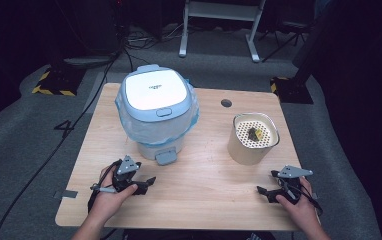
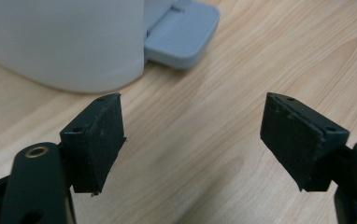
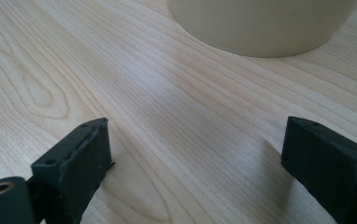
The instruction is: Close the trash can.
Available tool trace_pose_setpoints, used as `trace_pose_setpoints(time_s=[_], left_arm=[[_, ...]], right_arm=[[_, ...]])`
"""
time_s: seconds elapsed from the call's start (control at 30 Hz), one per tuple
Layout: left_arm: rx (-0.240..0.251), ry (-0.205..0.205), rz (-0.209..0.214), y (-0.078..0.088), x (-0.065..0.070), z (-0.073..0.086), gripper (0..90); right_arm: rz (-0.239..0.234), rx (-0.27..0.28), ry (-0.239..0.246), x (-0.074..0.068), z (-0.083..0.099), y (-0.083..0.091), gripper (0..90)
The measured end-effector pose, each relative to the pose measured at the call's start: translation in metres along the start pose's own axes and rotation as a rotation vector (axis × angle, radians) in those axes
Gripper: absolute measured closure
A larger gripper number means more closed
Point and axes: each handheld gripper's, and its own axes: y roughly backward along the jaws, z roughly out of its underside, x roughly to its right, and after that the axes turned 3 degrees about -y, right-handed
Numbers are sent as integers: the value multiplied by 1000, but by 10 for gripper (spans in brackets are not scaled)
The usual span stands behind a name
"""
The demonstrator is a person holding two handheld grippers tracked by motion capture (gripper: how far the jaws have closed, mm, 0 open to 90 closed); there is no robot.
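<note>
A pale wood-grain tabletop (image 1: 209, 150) with rounded corners stands on a grey carpet floor (image 1: 19, 150), lit from above while the room beyond it is dark. A small dark round hole (image 1: 226, 103) sits near its far edge. Black cables (image 1: 34, 175) trail over the carpet at the left and gather behind the tabletop. A white metal frame (image 1: 219, 25) on two legs stands at the back. Yellow-and-black striped tape (image 1: 51, 85) marks dark bases at the far left, and another base stands at the far right (image 1: 289, 87).
</note>
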Motion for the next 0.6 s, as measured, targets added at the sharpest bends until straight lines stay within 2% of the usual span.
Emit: trace_pose_setpoints(time_s=[0.23,0.47,0.53,0.6], left_arm=[[-62,-26,-32,-6,0,10,203],[-109,-40,-59,-8,-1,10,189],[-111,-18,-62,-8,0,10,179],[-119,-12,-82,-9,0,9,145]], right_arm=[[0,0,0,0,0,0,85],[0,0,0,0,0,0,85],[0,0,0,0,0,0,85],[0,0,0,0,0,0,84]])
